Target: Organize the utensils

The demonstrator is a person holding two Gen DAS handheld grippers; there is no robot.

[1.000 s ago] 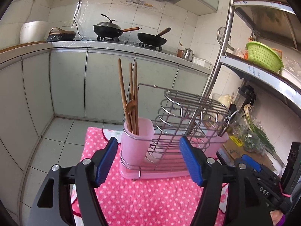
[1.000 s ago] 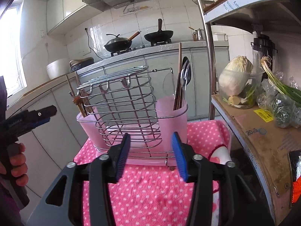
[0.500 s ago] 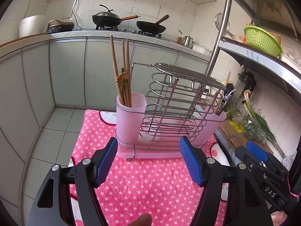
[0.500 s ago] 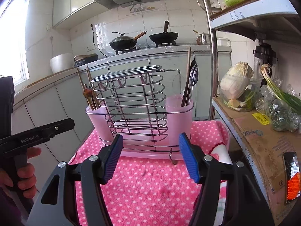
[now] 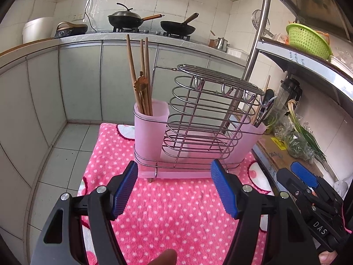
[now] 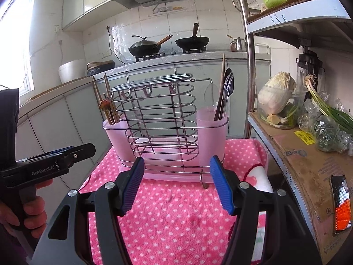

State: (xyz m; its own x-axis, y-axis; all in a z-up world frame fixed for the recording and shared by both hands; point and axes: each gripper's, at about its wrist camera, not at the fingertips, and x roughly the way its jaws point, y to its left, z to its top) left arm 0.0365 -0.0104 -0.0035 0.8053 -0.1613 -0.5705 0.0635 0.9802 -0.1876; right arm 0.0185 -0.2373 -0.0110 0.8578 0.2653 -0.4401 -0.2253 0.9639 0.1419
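Observation:
A wire utensil rack [image 5: 205,119] with two pink cups stands on a pink dotted cloth [image 5: 172,212]. It also shows in the right wrist view [image 6: 161,121]. Wooden chopsticks [image 5: 141,77] stand in its left cup [image 5: 150,132]. Metal spoons [image 6: 226,92] and a wooden stick stand in its right cup [image 6: 211,137]. My left gripper [image 5: 173,190] is open and empty, a short way in front of the rack. My right gripper [image 6: 176,185] is open and empty, also in front of the rack, and it shows in the left wrist view [image 5: 304,176].
A metal shelf unit stands on the right with a cardboard sheet [image 6: 297,154], cabbage [image 6: 275,95], green onions [image 6: 326,110] and a green basket [image 5: 306,37]. A shelf pole [image 6: 249,66] rises beside the rack. Counter with woks [image 5: 130,19] lies behind. Tiled floor drops off left of the cloth.
Both grippers have pulled back from the rack, which now looks smaller and farther. Both stayed open and empty.

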